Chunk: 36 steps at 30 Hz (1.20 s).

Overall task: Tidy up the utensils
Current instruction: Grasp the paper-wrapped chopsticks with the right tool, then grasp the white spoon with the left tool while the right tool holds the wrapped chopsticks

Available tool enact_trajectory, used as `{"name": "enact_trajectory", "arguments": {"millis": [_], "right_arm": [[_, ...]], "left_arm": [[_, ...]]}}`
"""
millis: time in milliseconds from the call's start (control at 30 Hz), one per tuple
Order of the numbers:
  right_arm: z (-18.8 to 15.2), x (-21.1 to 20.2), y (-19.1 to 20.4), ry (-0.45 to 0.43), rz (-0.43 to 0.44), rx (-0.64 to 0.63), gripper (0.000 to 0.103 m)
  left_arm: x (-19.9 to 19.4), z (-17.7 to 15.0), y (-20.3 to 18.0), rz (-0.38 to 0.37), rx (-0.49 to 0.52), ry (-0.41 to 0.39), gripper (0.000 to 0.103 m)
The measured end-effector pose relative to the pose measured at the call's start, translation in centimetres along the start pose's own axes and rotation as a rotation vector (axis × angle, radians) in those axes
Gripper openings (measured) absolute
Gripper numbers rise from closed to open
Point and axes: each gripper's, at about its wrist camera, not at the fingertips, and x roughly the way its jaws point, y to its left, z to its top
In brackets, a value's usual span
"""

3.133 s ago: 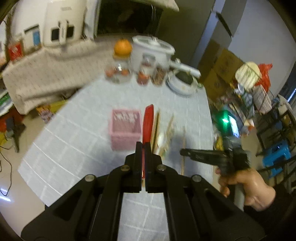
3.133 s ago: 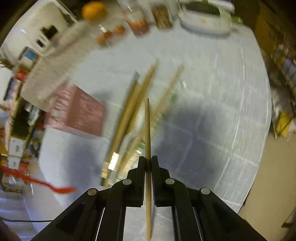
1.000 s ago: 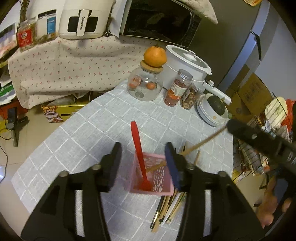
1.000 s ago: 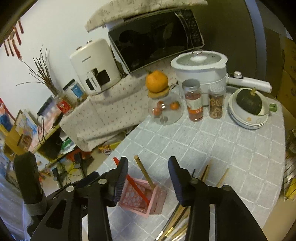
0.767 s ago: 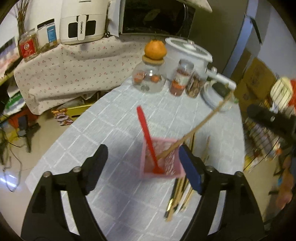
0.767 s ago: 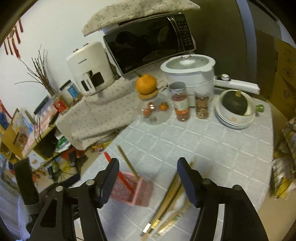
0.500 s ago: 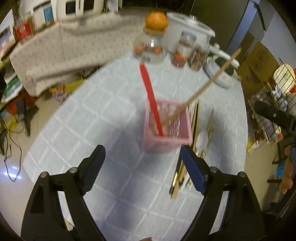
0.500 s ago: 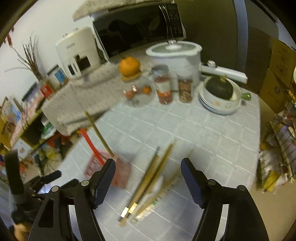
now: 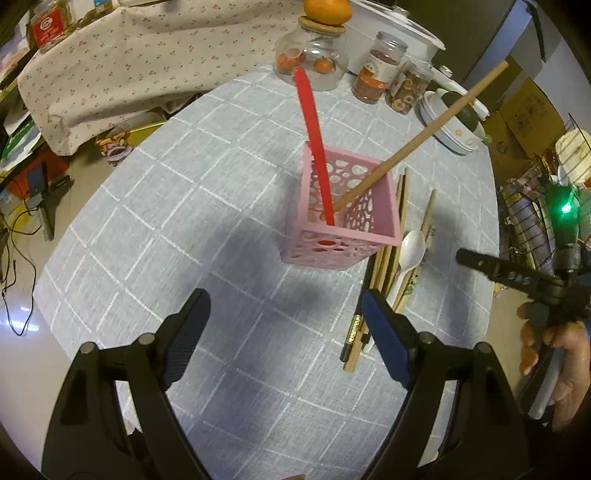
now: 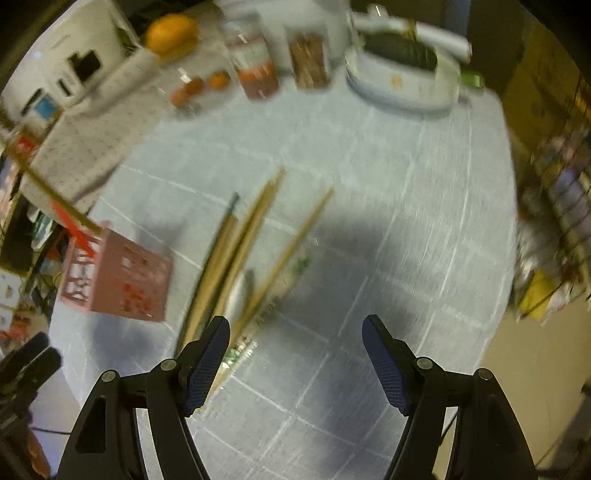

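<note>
A pink perforated basket (image 9: 347, 236) stands on the grey checked tablecloth (image 9: 184, 221). In it lean a red spoon (image 9: 314, 136) and a wooden chopstick (image 9: 424, 136). Right of it lies a pile of chopsticks (image 9: 384, 266) with a white spoon (image 9: 410, 247). My left gripper (image 9: 284, 332) is open and empty, above the cloth in front of the basket. My right gripper (image 10: 295, 354) is open and empty, above the chopstick pile (image 10: 240, 251); the basket (image 10: 118, 277) is to its left. The right wrist view is blurred.
At the table's far edge stand a glass jar (image 9: 314, 62) with an orange (image 9: 327, 9) on its lid, two spice jars (image 9: 378, 74), a white cooker (image 9: 391, 33) and stacked bowls (image 9: 454, 122) holding a squash. A floral-covered shelf (image 9: 129, 62) is at the left. Clutter fills the right.
Both grippers let go of the red spoon and the chopstick, which now stand in the basket. Both opened and pulled back. The right one has swung down over the chopstick pile.
</note>
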Motion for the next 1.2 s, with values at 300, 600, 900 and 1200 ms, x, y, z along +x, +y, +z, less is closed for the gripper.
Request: {"name": "enact_trajectory", "arguments": {"millis": [300,600,900,1200], "right_arm": [[1.0,3.5,-0.2,0.068,0.059,0.059,0.042],[1.5,5.1,0.6,0.050,0.063,0.086,0.030],[0.8,5.0,0.6,0.085,0.043,0.036,0.010],[-1.4,0.7,-3.0,0.062,0.128,0.036,0.010]], "left_arm": [[-0.4,0.3,-0.2,-0.022,-0.007,-0.018,0.084],[-1.1,-0.3,-1.8,-0.054,0.080,-0.043,0.084],[-1.1,-1.5,-4.6,-0.107,0.198,-0.034,0.068],[0.7,-2.3,-10.7,-0.170,0.310,0.012,0.035]]}}
